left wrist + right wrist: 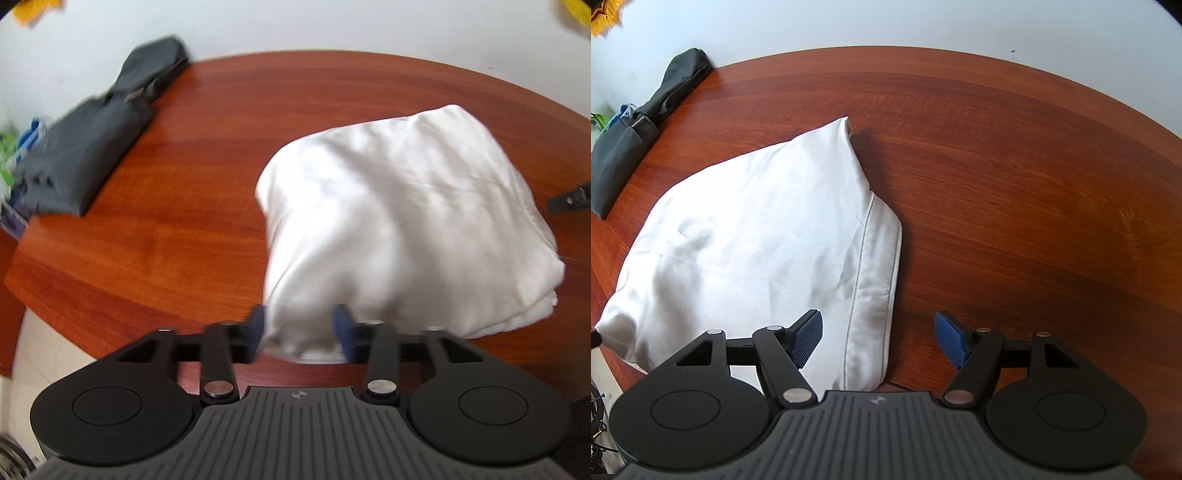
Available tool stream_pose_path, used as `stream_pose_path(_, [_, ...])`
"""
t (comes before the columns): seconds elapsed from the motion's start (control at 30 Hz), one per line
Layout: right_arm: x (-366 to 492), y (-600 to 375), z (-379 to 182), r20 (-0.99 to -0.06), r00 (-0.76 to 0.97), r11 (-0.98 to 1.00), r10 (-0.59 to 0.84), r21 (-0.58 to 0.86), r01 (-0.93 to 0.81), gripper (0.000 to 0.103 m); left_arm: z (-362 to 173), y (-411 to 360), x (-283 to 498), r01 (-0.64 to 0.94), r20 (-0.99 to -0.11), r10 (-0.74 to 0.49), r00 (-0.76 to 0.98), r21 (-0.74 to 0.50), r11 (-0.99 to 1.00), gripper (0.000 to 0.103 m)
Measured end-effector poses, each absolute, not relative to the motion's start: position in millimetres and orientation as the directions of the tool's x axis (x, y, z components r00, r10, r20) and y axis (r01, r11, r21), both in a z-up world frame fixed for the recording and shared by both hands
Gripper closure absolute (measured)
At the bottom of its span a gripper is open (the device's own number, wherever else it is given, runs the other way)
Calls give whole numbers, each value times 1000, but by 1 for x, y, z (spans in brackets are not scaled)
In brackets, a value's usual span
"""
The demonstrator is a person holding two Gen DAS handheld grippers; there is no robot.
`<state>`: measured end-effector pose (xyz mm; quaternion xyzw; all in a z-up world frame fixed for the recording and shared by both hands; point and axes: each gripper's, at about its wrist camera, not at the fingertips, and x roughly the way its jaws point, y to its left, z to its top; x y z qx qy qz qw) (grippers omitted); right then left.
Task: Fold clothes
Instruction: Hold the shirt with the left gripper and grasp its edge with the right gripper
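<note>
White garment (399, 221), frame centre, lies folded compactly; left gripper (301, 334) half-open astride its corner, right gripper (879, 339) wide, empty.

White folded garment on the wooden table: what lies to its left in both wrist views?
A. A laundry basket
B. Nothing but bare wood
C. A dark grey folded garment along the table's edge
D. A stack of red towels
C. The dark grey folded garment lies along the left edge of the wooden table, apart from the white folded garment, with bare wood between them in both views.
</note>
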<state>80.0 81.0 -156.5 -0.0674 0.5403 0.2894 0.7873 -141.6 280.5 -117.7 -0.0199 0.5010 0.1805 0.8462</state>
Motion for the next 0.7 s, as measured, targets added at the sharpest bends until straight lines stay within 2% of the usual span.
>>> stream_pose_path(0.17, [76,65,-160,-888,244,815,389,208,-541,29,-109,235,-124,-216,-842,215,495,121,969,43])
stream_pose_path(0.7, [74,-1,-159,-884,240,808,402,220,-546,29,-142,107,-59,72,-849,34,528,84,994,42])
